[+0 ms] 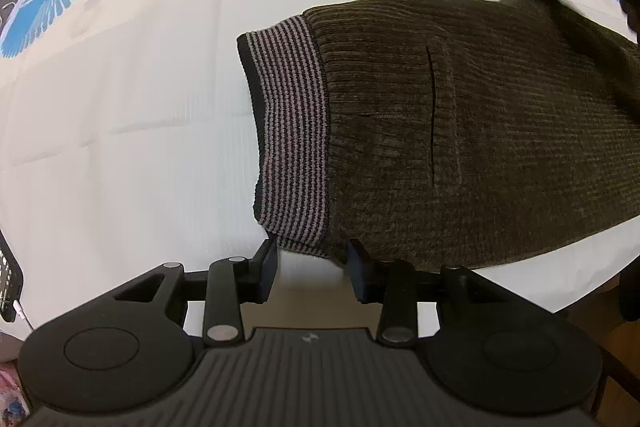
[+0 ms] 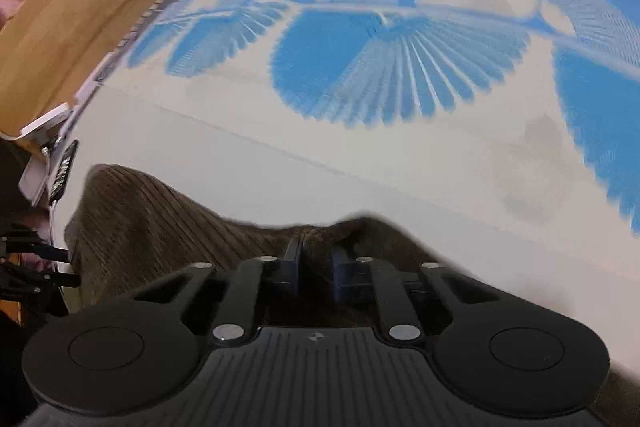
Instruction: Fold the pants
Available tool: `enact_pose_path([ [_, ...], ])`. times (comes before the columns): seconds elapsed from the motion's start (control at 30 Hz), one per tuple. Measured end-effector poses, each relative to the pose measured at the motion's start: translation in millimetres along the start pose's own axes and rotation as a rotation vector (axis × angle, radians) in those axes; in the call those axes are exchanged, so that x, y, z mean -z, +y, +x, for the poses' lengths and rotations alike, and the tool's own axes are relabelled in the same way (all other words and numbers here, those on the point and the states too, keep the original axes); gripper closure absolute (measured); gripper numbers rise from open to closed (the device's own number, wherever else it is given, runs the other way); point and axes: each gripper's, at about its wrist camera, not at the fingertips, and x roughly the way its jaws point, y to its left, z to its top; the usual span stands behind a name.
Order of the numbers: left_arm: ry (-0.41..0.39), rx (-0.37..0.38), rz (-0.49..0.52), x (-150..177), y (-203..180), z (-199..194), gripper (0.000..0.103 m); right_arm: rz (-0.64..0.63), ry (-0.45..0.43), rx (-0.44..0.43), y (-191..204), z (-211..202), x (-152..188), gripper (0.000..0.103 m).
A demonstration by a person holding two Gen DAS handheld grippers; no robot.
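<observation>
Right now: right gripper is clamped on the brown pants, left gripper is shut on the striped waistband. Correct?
Not quite. The left gripper is open: in the left wrist view its fingers straddle the striped waistband edge without closing. The right gripper does pinch the brown pants.

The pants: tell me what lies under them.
The pants lie on a white sheet with blue fan prints, which shows all around them. Whatever lies directly beneath the fabric is covered.

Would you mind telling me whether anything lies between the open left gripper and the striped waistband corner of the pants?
Nothing visible does. The left gripper is open right at the near corner of the waistband of the pants, with only bare bedsheet beside it.
</observation>
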Motion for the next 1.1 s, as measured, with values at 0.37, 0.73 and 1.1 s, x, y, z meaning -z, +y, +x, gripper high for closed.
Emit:
enact_pose_path([
  [0.37, -0.234, -0.033, -0.102, -10, -1, -54, 0.061, -0.01, -0.23, 0.225, -13, -58, -12, 0.095],
  [0.73, -0.319, -0.013, -0.077, -37, -35, -70, 0.061, -0.296, 0.124, 0.151, 5, -25, 44, 0.098],
  [1.1, -0.446, 0.078, -0.008, -61, -98, -93, 0.061, 0.243, -0.138, 0.651, -116, -212, 116, 0.075],
])
